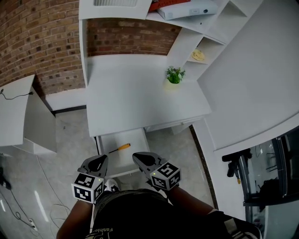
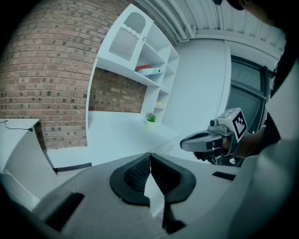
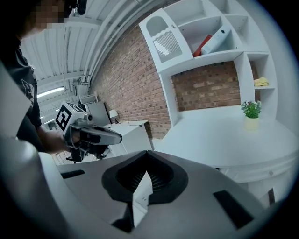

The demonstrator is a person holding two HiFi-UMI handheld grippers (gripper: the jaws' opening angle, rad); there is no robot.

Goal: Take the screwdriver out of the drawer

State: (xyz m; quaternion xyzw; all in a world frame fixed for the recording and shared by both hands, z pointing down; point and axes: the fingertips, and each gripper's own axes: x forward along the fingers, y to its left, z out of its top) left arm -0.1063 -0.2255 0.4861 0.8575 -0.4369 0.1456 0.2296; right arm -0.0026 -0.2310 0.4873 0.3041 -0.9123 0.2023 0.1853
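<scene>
Orange-handled screwdriver [image 1: 119, 148] is lying untouched in the open white drawer [image 1: 134, 140]; grey left gripper [image 1: 98, 163] and right gripper [image 1: 144, 159] are hovering above, jaws closed, empty; reaching likely needs one opening first

White desk [image 1: 140, 100], potted plant [image 1: 174, 74], brick wall [image 1: 28, 39], shelved binder [image 1: 189, 10]

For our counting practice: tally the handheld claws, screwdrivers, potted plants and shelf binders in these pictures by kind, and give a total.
Grey handheld claws: 2, left claw and right claw
Orange-handled screwdriver: 1
Small green potted plant: 1
Shelf binders: 2, red binder and white binder
Total: 6
</scene>
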